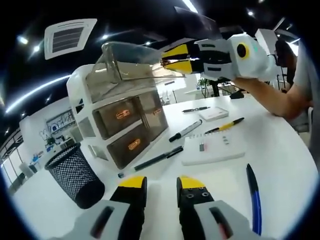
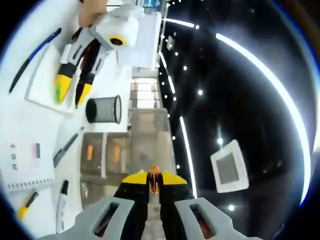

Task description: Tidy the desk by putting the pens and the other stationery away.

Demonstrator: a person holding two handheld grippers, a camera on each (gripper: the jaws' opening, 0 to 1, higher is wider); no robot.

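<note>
On desk: left gripper (image 1: 161, 184) jaws apart | right gripper (image 2: 154, 178) clamps drawer handle (image 2: 154, 179); pens (image 1: 151, 161) loose

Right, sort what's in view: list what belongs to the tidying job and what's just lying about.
For the job:
black marker
yellow pen
dark pen
blue pen
notepad
drawer organizer, its top drawer pulled out by the right gripper
mesh pen cup

Lying about:
small white pad

Bright overhead ceiling strip lights (image 2: 260, 75) glared; white desk (image 1: 280, 150) evenly lit, soft shadows; strong fisheye bending at edges.
</note>
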